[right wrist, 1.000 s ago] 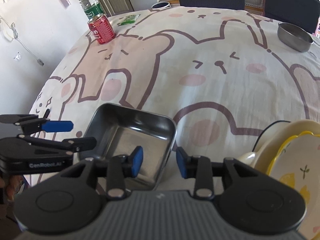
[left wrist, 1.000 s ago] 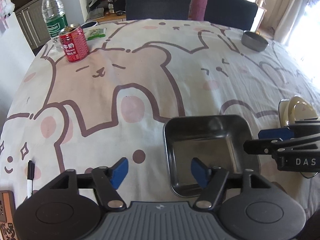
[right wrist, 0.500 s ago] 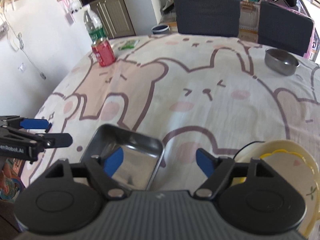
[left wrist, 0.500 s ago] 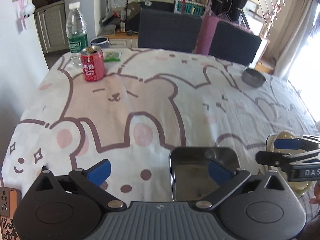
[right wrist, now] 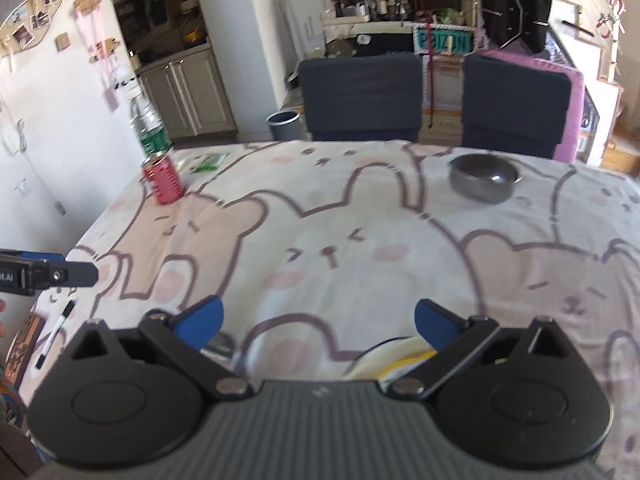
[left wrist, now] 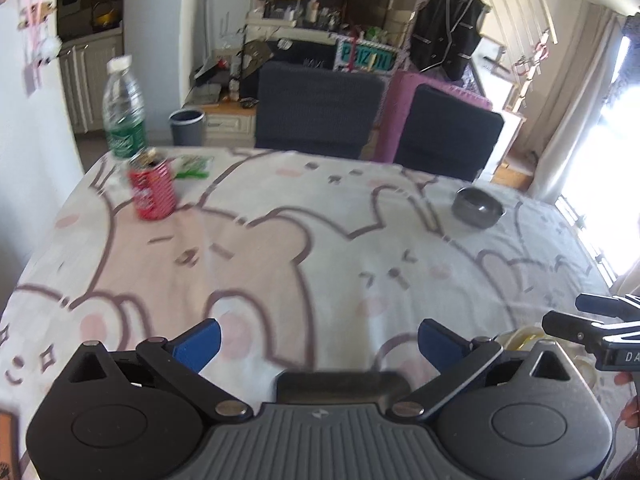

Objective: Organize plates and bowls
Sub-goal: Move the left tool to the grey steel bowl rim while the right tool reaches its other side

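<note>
Left claw [left wrist: 318, 344] spread wide and empty, right claw [right wrist: 318, 322] opening, empty

A red can [left wrist: 152, 189] stands beside a water bottle [left wrist: 122, 110]; two dark chairs [left wrist: 316, 109] behind.

Home dining area, lived-in. Table [right wrist: 360, 240] under a cartoon bunny-and-bear cloth, 2 dark chairs [right wrist: 360, 96] behind it. Kitchen cabinets [right wrist: 188, 96] at the back left, cluttered shelf rack [left wrist: 276, 8], black jacket [left wrist: 448, 28] hanging up, small bin [right wrist: 283, 125] on the floor, curtained bright window [left wrist: 580, 112] at right.
</note>
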{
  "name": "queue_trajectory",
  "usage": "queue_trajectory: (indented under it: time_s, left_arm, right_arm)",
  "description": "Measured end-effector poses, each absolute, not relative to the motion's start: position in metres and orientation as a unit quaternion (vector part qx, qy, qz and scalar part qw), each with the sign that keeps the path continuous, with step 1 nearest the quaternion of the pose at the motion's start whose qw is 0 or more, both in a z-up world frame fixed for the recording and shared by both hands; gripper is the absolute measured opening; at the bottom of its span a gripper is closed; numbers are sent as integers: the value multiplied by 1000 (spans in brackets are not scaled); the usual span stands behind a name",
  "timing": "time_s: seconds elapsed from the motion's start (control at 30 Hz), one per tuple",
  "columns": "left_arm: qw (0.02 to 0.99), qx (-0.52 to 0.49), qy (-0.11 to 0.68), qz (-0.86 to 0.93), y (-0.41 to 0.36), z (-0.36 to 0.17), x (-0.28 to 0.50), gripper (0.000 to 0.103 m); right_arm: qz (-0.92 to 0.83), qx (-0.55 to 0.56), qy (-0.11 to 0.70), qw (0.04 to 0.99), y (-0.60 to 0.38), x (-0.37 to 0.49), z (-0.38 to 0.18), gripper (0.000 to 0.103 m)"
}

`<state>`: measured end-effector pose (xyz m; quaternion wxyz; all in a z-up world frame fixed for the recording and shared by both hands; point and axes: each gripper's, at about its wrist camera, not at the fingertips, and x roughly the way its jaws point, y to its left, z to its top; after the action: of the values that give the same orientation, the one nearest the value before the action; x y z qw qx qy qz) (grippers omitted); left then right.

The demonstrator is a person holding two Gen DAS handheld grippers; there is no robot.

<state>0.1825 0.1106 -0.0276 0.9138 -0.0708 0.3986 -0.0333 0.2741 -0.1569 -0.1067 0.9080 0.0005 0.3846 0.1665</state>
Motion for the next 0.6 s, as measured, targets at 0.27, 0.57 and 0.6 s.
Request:
queue_trajectory:
  time_s: [0.27,0.57,0.6]
  left_arm:
    - [925,-78,369,-49,53,-25,228,103]
    - [933,-85,344,-69,-19,-28,320,103]
    - [930,-90,348,-75,-26,-32,333,103]
  right_arm:
    - [115,23,359,926,-234,307,-93,103]
    - [56,7,340,939,-311,375,-92,103]
    - [54,10,342,938,-319,385,-92,103]
